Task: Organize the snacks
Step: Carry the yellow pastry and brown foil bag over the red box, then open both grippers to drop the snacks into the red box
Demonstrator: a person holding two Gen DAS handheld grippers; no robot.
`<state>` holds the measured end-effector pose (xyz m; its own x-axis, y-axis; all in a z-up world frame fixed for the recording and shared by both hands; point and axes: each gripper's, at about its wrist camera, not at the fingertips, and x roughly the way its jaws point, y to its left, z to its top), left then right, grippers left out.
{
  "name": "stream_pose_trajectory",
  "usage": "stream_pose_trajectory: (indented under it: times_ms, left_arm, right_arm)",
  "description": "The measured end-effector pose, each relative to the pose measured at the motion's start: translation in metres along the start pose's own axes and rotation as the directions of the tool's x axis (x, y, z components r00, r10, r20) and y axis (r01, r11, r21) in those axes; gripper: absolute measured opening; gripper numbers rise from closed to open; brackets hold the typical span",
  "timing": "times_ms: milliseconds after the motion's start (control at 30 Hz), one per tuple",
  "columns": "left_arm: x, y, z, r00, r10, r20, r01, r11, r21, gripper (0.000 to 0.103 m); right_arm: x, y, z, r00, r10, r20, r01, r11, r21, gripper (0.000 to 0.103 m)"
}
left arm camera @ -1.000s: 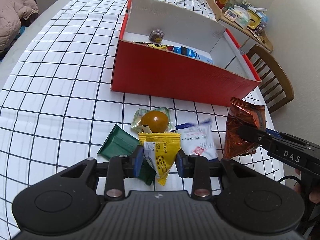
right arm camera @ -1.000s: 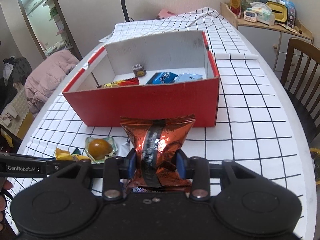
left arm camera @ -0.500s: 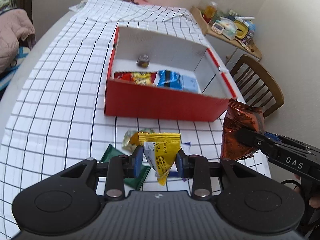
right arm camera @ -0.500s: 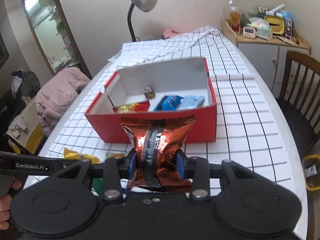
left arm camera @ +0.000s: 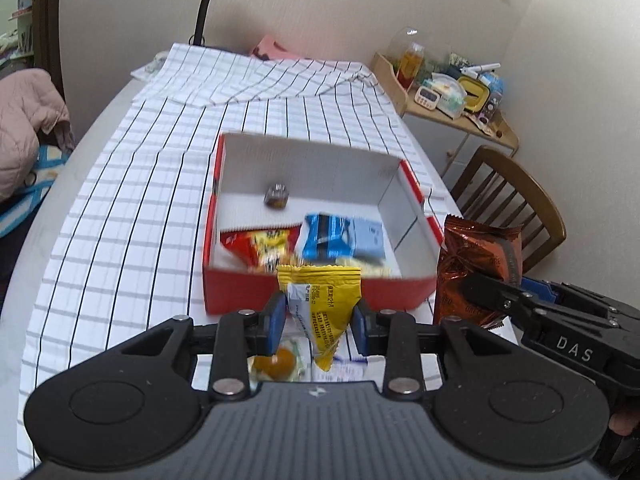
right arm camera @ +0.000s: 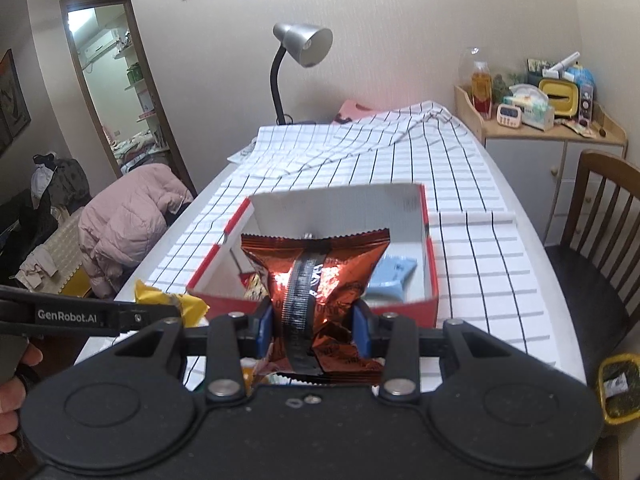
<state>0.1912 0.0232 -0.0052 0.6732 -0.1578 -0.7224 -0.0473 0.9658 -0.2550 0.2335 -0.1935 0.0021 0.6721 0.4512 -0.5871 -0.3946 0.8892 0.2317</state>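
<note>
A grid-checked cloth covers the table (left arm camera: 120, 208). Above it, the left gripper (left arm camera: 319, 322) pinches a crinkly yellow packet (left arm camera: 326, 304); the right gripper (right arm camera: 313, 330) clamps a glossy copper foil bag (right arm camera: 320, 280). Beyond stands an open red cardboard box (left arm camera: 320, 290) of snacks.

We see the red box (right arm camera: 430, 280) only in part, since the copper packet (right arm camera: 320, 300) covers its middle. We cannot read the blurred print on the yellow packet (left arm camera: 326, 304). Below it, the left gripper (left arm camera: 319, 318) hides most of the table's loose snacks (left arm camera: 280, 362).
</note>
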Motion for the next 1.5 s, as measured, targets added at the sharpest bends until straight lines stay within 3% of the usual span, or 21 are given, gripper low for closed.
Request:
stream_pose_trajectory:
  times_ms: [300,833,1500]
  left_arm:
    - [0.031,-0.002,0.036,1.000,0.019,-0.010,-0.019,1.000,0.013,0.033]
    - [0.104,0.003,0.074,0.995,0.084,-0.056,-0.084,0.996,0.011,0.033]
    - [0.169,0.018,0.065,0.976,0.131,-0.176,-0.128,0.991,0.027,0.033]
  right_arm:
    - [0.031,-0.014,0.026,0.999,-0.033,-0.010,0.033,0.999,0.018,0.039]
    - [0.104,-0.035,0.038,0.992,-0.071,-0.103,0.070,0.997,-0.019,0.039]
    - [0.170,-0.051,0.025,0.970,-0.076,-0.233,0.072,0.997,-0.027,0.039]
